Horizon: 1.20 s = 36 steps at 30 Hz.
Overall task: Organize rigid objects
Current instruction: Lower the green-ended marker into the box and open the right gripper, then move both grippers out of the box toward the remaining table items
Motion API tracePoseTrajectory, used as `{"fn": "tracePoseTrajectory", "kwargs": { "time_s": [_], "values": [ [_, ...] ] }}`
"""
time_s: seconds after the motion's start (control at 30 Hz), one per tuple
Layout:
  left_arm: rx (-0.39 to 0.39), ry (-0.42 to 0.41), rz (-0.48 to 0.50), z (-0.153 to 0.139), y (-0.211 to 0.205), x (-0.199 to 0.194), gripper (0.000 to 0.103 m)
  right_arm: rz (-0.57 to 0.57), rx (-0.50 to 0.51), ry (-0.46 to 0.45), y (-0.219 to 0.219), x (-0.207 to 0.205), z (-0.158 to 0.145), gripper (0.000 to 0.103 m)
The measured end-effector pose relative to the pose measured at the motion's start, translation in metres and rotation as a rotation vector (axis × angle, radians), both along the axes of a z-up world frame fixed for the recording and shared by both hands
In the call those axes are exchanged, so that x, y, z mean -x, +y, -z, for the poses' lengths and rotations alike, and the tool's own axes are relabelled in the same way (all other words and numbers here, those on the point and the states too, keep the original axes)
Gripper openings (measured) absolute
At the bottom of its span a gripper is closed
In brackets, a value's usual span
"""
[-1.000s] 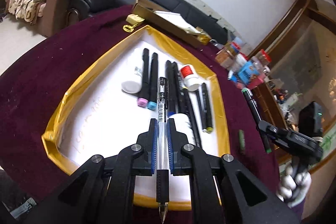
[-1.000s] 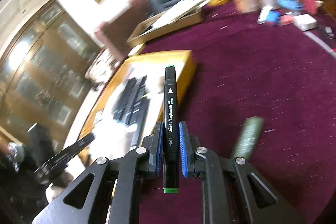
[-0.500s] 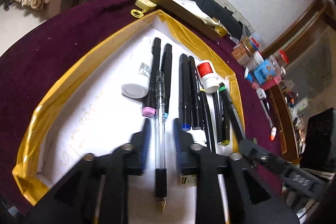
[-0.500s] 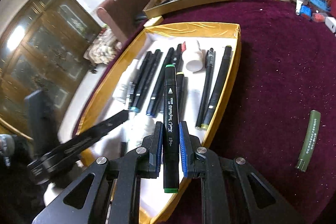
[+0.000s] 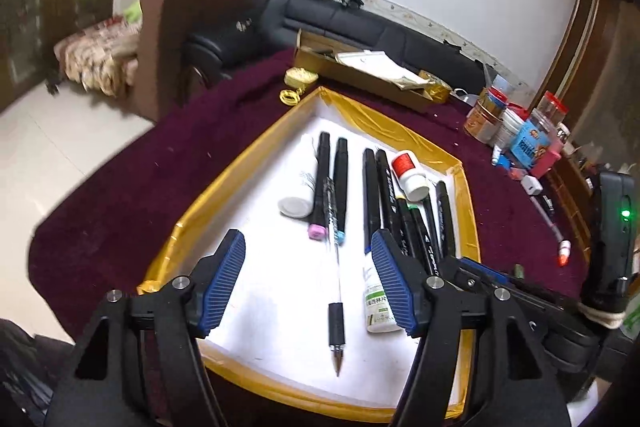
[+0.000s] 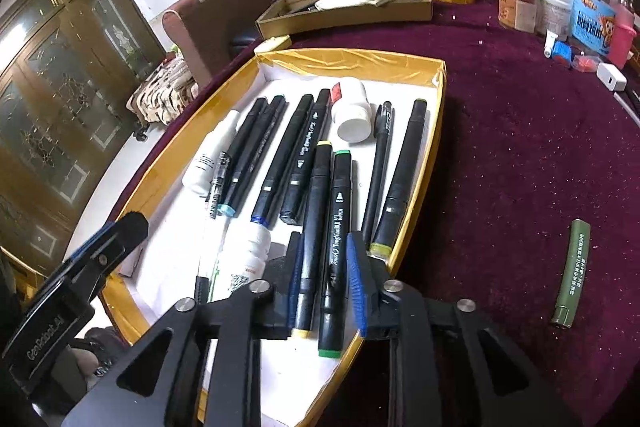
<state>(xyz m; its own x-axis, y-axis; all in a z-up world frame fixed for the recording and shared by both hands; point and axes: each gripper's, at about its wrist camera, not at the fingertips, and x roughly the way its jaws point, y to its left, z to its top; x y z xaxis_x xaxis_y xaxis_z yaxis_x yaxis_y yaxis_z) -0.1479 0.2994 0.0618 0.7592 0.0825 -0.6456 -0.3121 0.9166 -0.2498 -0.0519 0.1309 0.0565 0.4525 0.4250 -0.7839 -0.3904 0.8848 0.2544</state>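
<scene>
A gold-rimmed tray [image 5: 188,215] [image 6: 434,131] with a white floor holds several black markers, small white bottles and pens. My left gripper [image 5: 308,283] is open wide above the tray's near end; a clear pen [image 5: 336,291] lies loose on the tray floor between its fingers. My right gripper [image 6: 326,279] is open over the tray's near right side; a green-capped black marker [image 6: 336,243] lies in the tray between its fingers, beside a yellow-capped marker [image 6: 314,227]. An olive-green tube [image 6: 570,273] lies on the maroon cloth right of the tray.
A cardboard box [image 5: 360,75] [image 6: 344,7] with papers stands behind the tray. Jars and packets [image 5: 516,131] [image 6: 560,7] crowd the far right. A white charger [image 6: 610,77] and a pen [image 5: 550,223] lie on the cloth. A sofa and chair stand beyond the table.
Both grippers have opened. The left let the clear pen down onto the tray floor and drew back. The right moved over the tray and released the green-capped marker among the others.
</scene>
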Motion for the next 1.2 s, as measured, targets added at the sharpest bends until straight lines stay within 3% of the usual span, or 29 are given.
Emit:
{"fn": "tracePoseTrajectory", "kwargs": {
  "time_s": [0.07, 0.27, 0.4, 0.77, 1.2],
  "values": [
    [-0.045, -0.003, -0.012, -0.003, -0.004, 0.002, 0.065, 0.001, -0.004, -0.019, -0.001, 0.004, -0.002, 0.034],
    [-0.107, -0.004, 0.012, -0.009, -0.018, 0.003, 0.065, 0.004, -0.034, -0.061, -0.012, 0.014, -0.009, 0.035],
    [-0.124, 0.013, 0.042, -0.009, -0.028, 0.001, 0.065, 0.022, -0.05, -0.081, -0.021, 0.019, -0.013, 0.053],
    [-0.166, 0.045, 0.107, -0.01, -0.061, -0.001, 0.065, 0.071, -0.098, -0.085, -0.058, 0.019, -0.013, 0.054],
    [-0.241, 0.074, 0.202, -0.013, -0.114, -0.007, 0.065, 0.206, -0.144, -0.053, -0.147, 0.01, 0.003, 0.054]
  ]
}}
